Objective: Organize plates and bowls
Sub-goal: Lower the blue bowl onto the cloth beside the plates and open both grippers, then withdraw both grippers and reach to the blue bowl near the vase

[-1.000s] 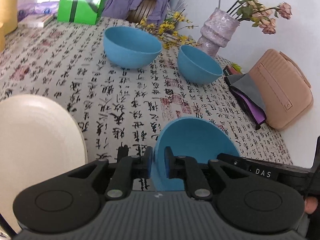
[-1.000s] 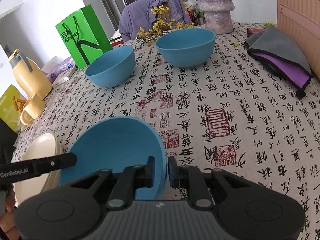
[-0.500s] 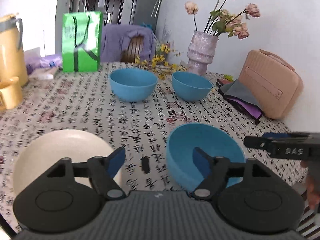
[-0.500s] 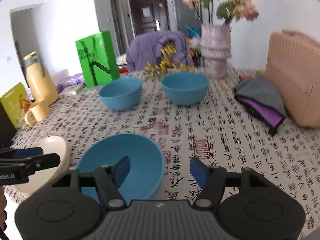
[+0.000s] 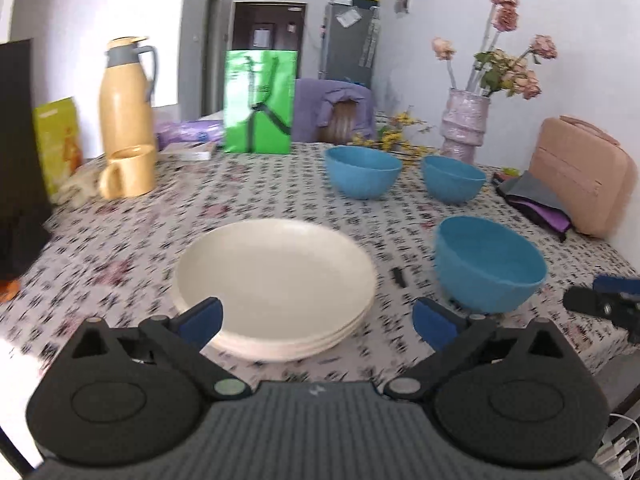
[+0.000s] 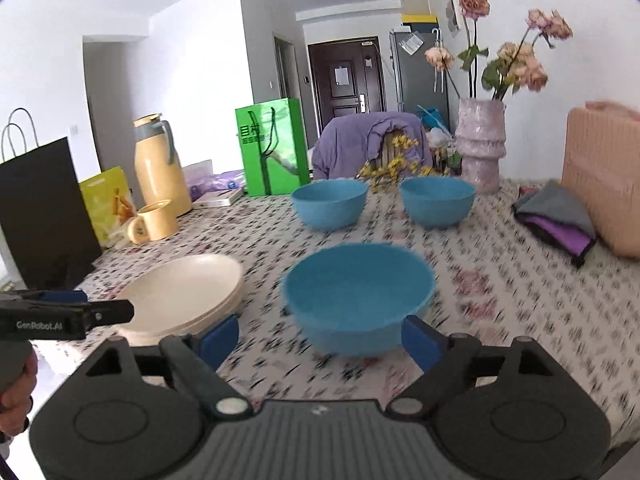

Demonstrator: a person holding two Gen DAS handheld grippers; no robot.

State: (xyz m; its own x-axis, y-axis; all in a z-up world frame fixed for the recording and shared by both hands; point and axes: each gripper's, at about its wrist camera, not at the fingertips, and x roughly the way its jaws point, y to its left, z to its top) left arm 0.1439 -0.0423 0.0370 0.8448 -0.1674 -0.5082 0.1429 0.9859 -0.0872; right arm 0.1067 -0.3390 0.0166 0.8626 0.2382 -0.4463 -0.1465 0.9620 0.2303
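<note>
**Both claws spread wide at the near edge of the desk, holding nothing**

I take the nearest blue bowl (image 6: 358,296) as my landmark. It stands upright on the patterned desk (image 5: 240,200), close to the near edge.

My left claw (image 5: 316,316) tilts down toward the desk, left of the bowl. Its jaws are opening and empty. The stack of cream plates (image 5: 274,284) lies just beyond them, its near rim low between the blue pads (image 5: 200,318), untouched. The plates sit just left of the bowl, apart from it.

My right claw (image 6: 320,338) also tilts down, straight in front of the bowl. Its jaws are opening, one on each side of the bowl's base; I see no pad pressing it.

Two more blue bowls (image 6: 330,204) stand side by side well behind the landmark bowl, with bare cloth between them and it. To its right there is open cloth up to the folded cloths (image 6: 556,216) and a pink case (image 5: 580,174).

Only the right view shows a hand (image 6: 16,384) gripping the left claw's handle, far left of the bowl. Only the left view shows a small dark object (image 5: 398,277) on the cloth between bowl and plates, and the right claw's tip at the bowl's right.
</note>
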